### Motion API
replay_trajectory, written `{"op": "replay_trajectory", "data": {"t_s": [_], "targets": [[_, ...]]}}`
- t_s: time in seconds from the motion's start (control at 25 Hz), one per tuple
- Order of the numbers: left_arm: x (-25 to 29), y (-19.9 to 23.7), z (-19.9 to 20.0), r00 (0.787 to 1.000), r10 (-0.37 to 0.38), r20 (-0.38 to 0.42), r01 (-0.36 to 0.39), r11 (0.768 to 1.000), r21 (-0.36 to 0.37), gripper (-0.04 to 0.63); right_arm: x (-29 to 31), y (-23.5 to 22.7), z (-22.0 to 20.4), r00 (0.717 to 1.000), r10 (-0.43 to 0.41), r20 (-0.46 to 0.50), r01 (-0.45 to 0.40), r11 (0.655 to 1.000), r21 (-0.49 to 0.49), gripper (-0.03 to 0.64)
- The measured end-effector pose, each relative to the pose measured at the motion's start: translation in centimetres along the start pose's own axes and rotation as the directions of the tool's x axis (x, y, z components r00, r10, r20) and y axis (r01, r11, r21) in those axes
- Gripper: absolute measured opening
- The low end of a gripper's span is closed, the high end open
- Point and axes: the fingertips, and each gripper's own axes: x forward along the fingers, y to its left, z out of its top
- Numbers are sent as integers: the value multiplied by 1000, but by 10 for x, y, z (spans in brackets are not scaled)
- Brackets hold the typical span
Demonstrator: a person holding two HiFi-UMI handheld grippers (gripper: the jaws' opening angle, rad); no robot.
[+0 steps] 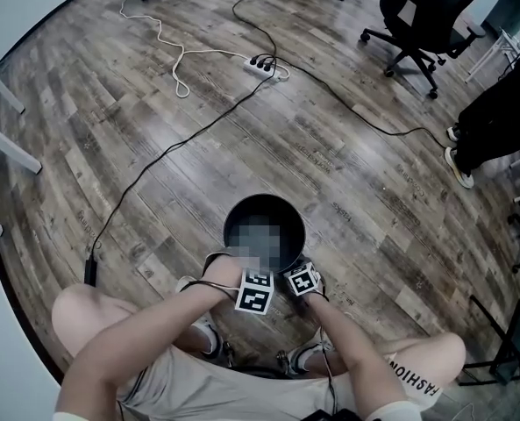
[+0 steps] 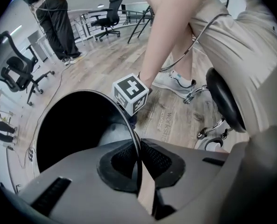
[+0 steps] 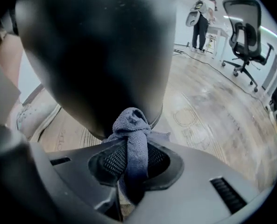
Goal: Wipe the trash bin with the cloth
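- White cord point(image 1: 174, 53): loops on the wooden floor point(image 1: 356, 174), well behind the trash bin and to its left.
- Black cable point(image 1: 159, 160): runs from the power strip down past the bin's left side, well apart from it.
- Power strip point(image 1: 263, 66): on the floor, well behind the bin.
- Left gripper point(image 1: 245, 279): at the bin's near rim, left of centre, pointing steeply down. Its fingers point(image 2: 117, 160) are closed on the thin rim, one pad inside the bin and one outside.
- Trash bin point(image 1: 281, 202): black, round, upright on the floor between the seated person's knees; the inside is dark.
- Right gripper point(image 1: 300, 275): just beside the left gripper, at the bin's near rim, right of centre. Its marker cube shows close above the rim in the left gripper view.
- Cloth point(image 3: 131, 125): blue-grey, bunched. The right gripper's fingers point(image 3: 108, 160) are clamped on it; the bunched end stands proud of the pads and lies against the bin's outer wall, near its bottom edge.
- Office chair point(image 1: 426, 16): black, well behind the bin and to its right.
- Standing person's shoes point(image 1: 457, 160): far right of the bin.
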Motion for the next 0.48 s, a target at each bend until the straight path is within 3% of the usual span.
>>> {"op": "replay_trajectory", "data": {"t_s": [0.2,0.28,0.36,0.48], "targets": [[-1,0,7,1000,-2,24,3,999,-42,32,-30,8,0,996,80,-47,-82,996,-25,80],[-7,0,10,998,-25,58,28,998,-61,112,-57,15,3,991,114,-72,-117,992,-39,80],[-16,2,6,997,-42,59,44,998,-32,158,-91,26,14,985,158,-66,-162,985,-53,81],[-23,-6,-9,994,-103,20,102,994,50,160,-141,37,30,981,189,-34,-191,979,-73,80]]}}
